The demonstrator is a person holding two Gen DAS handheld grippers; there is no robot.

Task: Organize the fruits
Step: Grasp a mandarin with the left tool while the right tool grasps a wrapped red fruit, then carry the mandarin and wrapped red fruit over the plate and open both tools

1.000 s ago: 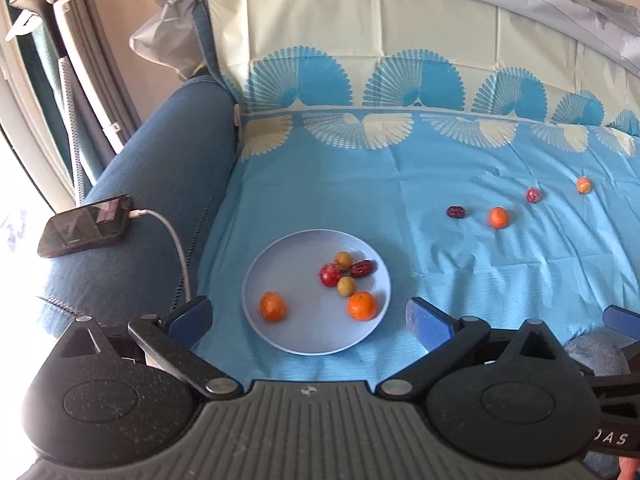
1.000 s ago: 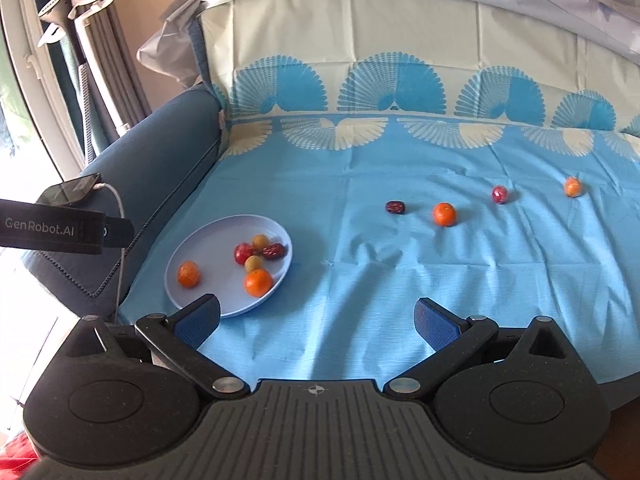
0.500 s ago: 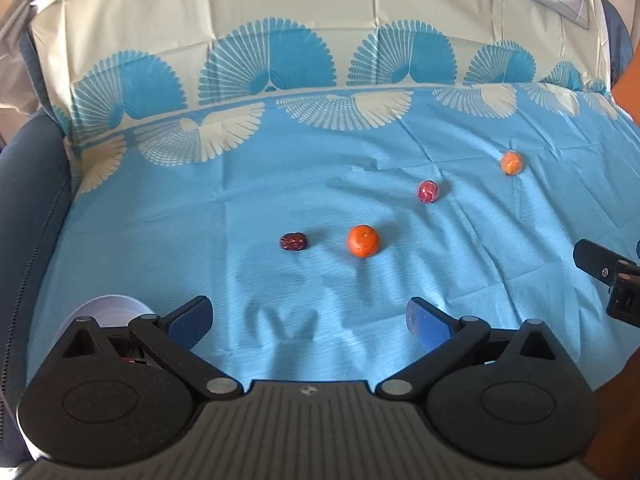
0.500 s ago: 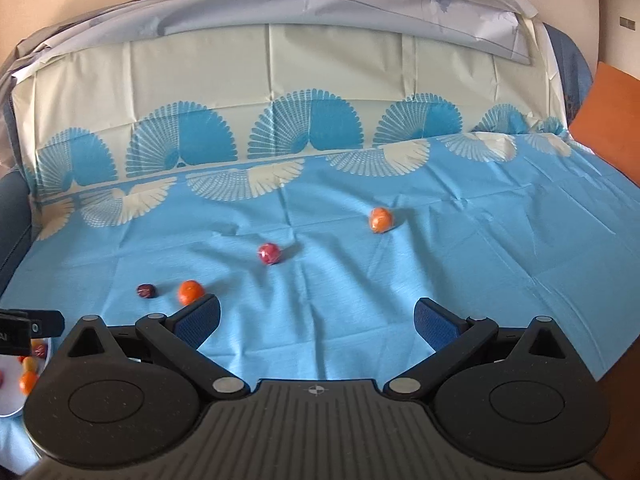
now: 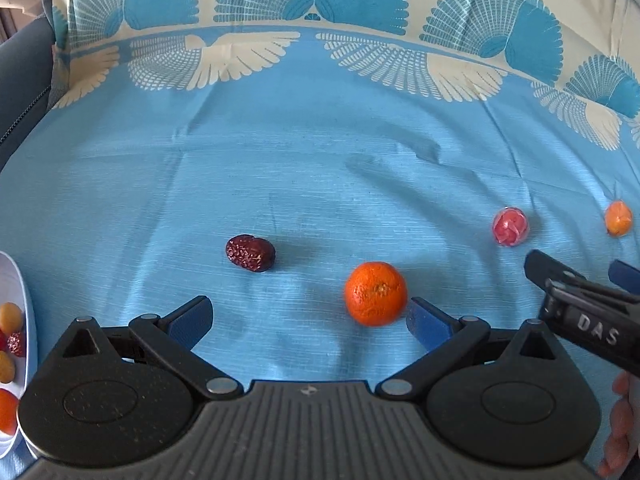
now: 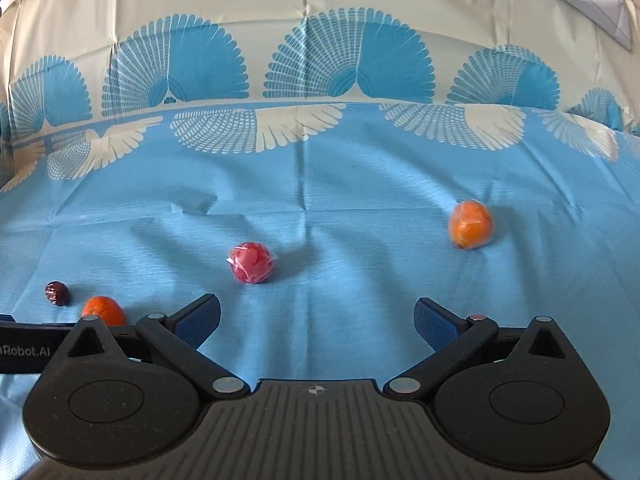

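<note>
On blue patterned cloth (image 5: pixel 280 168): left gripper (image 5: pixel 308 318) wide open, empty, round orange mandarin (image 5: pixel 376 294) beside its right finger. Right gripper (image 6: pixel 318 320) wide open, empty, wrapped pink-red ball (image 6: pixel 251 263) ahead.

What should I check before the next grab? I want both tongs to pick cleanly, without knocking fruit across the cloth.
1. Left tongs open wide enough for the tangerine: ok.
2. Tangerine centred between the left fingers: not ok, it sits close to the right-side finger.
3. Right tongs open and empty: ok.
4. Pink wrapped fruit lined up with the right tongs: not ok, it lies ahead and to the left of centre.
5. Dried date clear of the left tongs' path: ok, it lies apart from the tangerine.
6. Room on the plate: cannot tell, only its edge shows.
</note>
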